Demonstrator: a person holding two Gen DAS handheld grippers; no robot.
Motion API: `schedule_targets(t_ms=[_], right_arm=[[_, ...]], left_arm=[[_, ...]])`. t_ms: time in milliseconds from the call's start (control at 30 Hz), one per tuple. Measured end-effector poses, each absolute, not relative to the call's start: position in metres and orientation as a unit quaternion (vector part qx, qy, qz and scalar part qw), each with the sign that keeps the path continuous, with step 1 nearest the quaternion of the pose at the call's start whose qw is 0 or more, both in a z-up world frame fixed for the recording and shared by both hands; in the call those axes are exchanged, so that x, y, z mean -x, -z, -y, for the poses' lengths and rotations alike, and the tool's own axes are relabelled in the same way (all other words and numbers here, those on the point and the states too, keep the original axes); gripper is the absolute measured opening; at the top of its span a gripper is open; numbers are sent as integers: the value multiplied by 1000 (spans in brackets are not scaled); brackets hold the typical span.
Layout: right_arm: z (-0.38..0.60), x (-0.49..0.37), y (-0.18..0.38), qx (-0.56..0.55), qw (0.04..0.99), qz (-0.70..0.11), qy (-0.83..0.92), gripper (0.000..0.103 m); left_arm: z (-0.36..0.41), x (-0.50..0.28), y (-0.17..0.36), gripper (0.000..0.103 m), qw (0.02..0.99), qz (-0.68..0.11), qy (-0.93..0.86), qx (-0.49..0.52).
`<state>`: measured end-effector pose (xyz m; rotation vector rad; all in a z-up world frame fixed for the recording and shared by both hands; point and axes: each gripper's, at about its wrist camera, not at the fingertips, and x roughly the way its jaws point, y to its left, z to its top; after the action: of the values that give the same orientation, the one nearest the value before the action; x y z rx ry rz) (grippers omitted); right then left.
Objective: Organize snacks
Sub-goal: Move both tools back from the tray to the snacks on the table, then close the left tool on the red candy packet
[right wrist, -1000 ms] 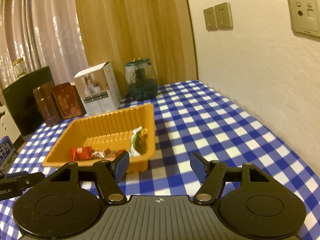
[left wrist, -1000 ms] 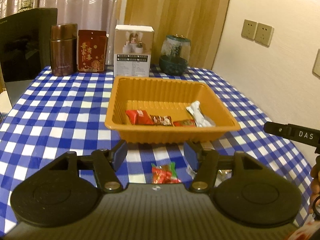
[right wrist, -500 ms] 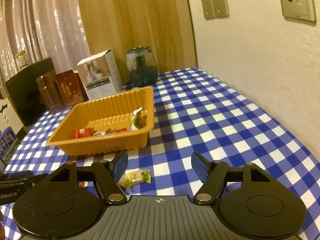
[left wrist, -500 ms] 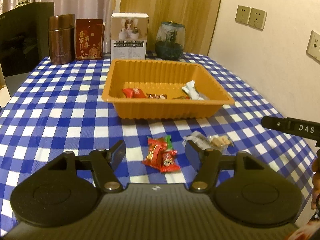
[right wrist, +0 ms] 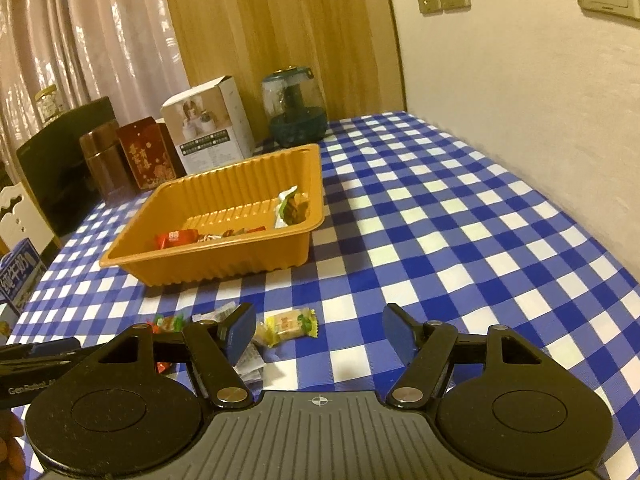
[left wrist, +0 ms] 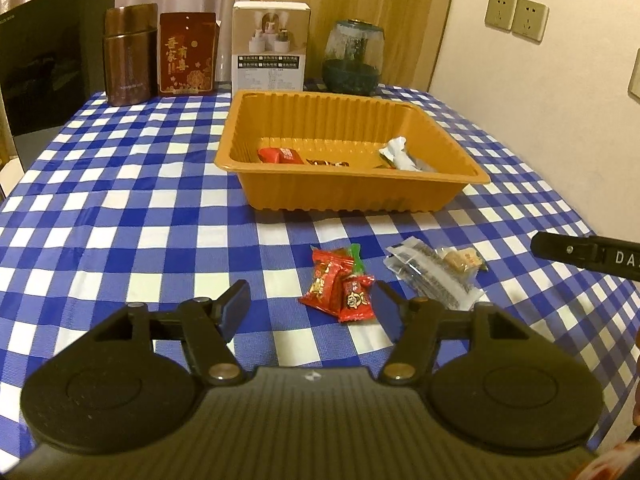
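An orange tray [left wrist: 352,196] [right wrist: 224,260] on the checked cloth holds a red snack [left wrist: 280,155], a brown one and a white-wrapped one [left wrist: 400,154]. Loose on the cloth in front of it lie red candies [left wrist: 340,286], a clear packet [left wrist: 434,276] and a small yellow snack [left wrist: 462,259] [right wrist: 288,325]. My left gripper [left wrist: 310,306] is open and empty, just short of the red candies. My right gripper [right wrist: 320,330] is open and empty, with the yellow snack between its fingers nearer the left one.
At the back of the table stand a brown canister [left wrist: 128,54], a red box [left wrist: 187,58], a white box [left wrist: 270,46] and a glass jar [left wrist: 354,58]. A wall runs along the right side. A milk carton [right wrist: 20,276] stands at the left edge.
Both grippers have drawn back from the tray toward the near edge. The loose snacks in front of the tray have come into view. Both stay open.
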<state>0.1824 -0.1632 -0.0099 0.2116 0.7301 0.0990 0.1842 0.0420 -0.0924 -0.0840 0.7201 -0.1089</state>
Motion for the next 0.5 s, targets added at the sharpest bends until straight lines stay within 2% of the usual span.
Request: schedule_targets(t_ms=[233, 433, 500], right_arm=[[162, -184, 16, -104, 923, -368, -51, 70], [157, -188, 20, -102, 919, -378, -55, 70], [155, -189, 22, -101, 917, -381, -59, 70]], left_arm=[[-37, -194, 102, 63, 929, -363, 57, 41], [-37, -206, 107, 57, 928, -366, 52, 38], [-36, -210, 107, 50, 929, -366, 54, 31]])
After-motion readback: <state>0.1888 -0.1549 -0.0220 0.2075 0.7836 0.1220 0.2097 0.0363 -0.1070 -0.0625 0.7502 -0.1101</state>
